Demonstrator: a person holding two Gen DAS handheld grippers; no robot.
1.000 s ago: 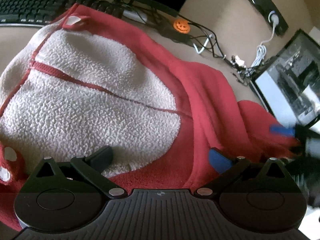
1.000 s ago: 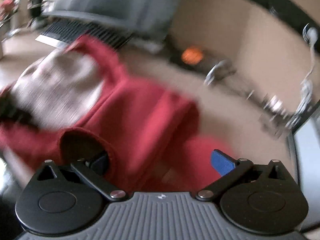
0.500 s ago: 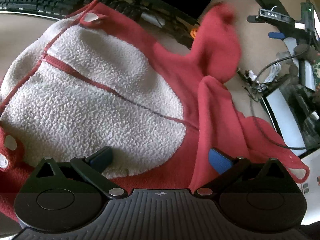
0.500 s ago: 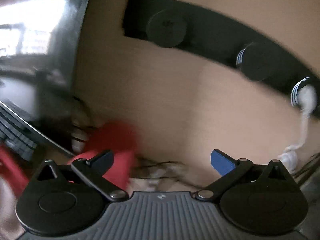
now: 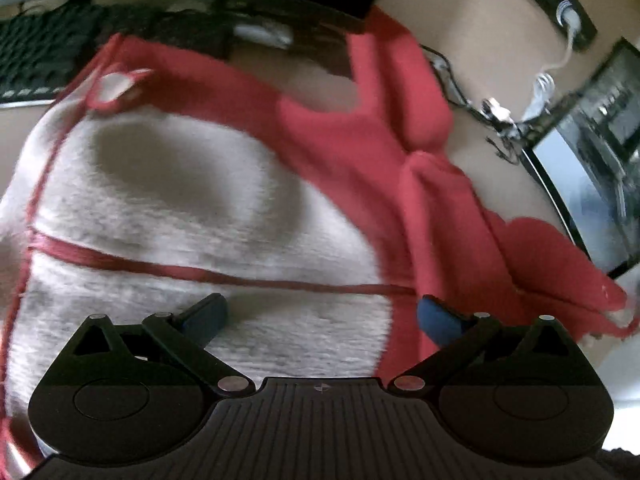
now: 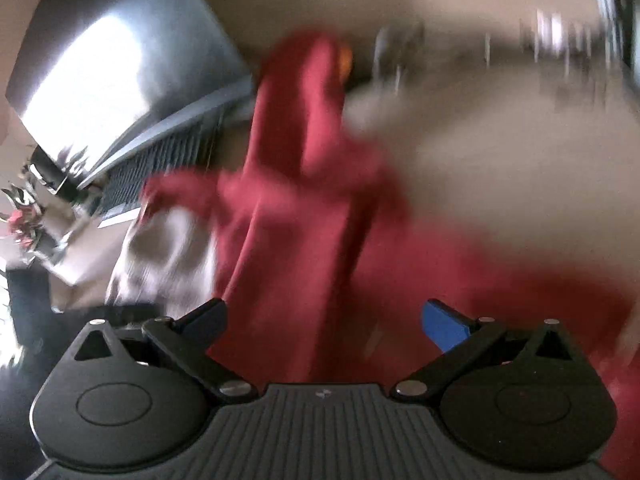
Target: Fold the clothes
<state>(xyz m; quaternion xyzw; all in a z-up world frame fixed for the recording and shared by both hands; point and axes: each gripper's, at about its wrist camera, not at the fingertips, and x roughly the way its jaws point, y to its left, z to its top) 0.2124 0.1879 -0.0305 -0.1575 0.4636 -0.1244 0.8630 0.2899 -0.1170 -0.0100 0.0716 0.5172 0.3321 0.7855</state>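
Observation:
A red fleece garment (image 5: 344, 148) with a cream fleece lining (image 5: 192, 208) lies spread on the tan desk. One red sleeve (image 5: 396, 80) stretches toward the back of the desk. My left gripper (image 5: 320, 314) is open, low over the lining's near edge, holding nothing. My right gripper (image 6: 324, 320) is open over the red fabric (image 6: 296, 216), holding nothing; this view is heavily blurred. The sleeve (image 6: 304, 92) reaches away toward the back in that view.
A black keyboard (image 5: 36, 52) lies at the back left, beside the garment's edge. Cables (image 5: 492, 108) and a framed picture (image 5: 600, 168) sit at the right. A monitor (image 6: 108, 60) and keyboard (image 6: 160, 156) show in the right wrist view.
The sleeve, lifted half a second ago, now lies stretched toward the back of the desk. My right gripper has swung from facing the wall down toward the garment. My left gripper moved closer to the lining.

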